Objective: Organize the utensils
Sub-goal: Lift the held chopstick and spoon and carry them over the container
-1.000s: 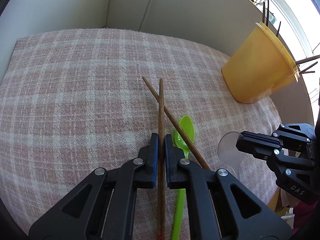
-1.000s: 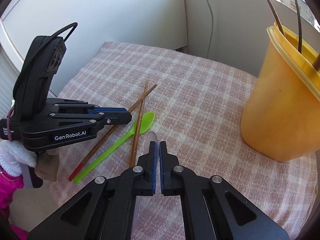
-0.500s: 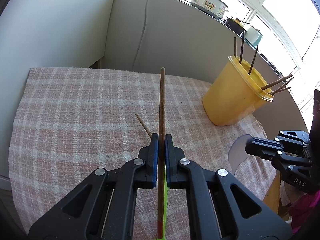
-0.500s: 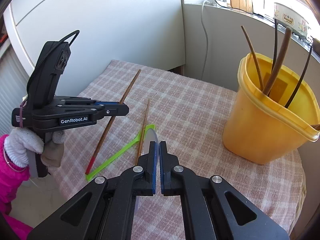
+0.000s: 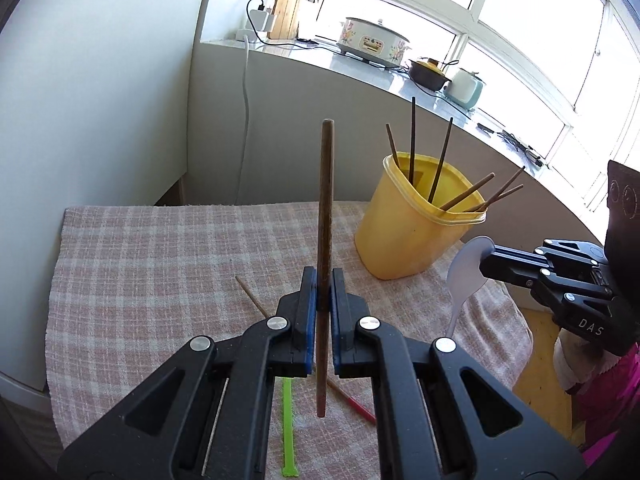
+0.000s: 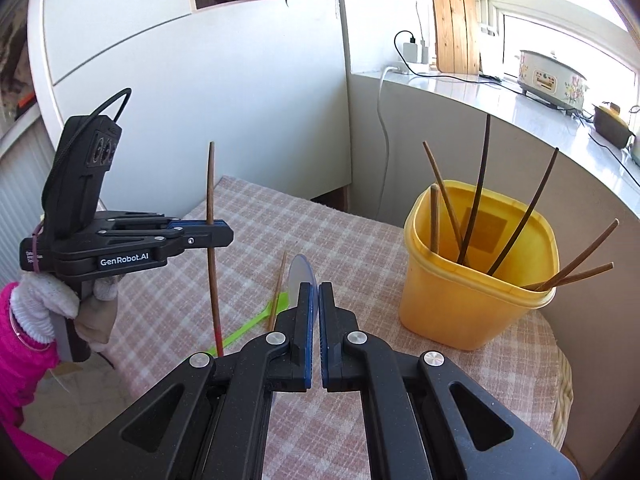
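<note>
Left gripper [image 5: 323, 280] is clamped on a brown chopstick [image 5: 325, 216], pinched a bit below its middle so it stands nearly upright, red tip hanging under the jaws. Right gripper [image 6: 314, 300] is squeezed shut on a pale translucent spoon [image 5: 466, 272], bowl sticking up out past the pads; which way the handle hangs is hard to read through the fisheye, I think it trails down under the jaws.

What's changed: a second ago both pieces were down on the checked cloth [image 5: 160, 272], the chopstick crossed over its twin. Now both hands have come up and tipped back, so each utensil is clear of the table and the room behind has swung into view.

So the pickup part looks done, and the drop-off is next. The yellow tub [image 6: 476, 292], already holding several chopsticks, sits near the far right corner of the cloth, well apart from both grippers.

Left on the cloth: the other chopstick [image 6: 279, 288] and a green spoon [image 6: 256, 322], lying across each other.
</note>
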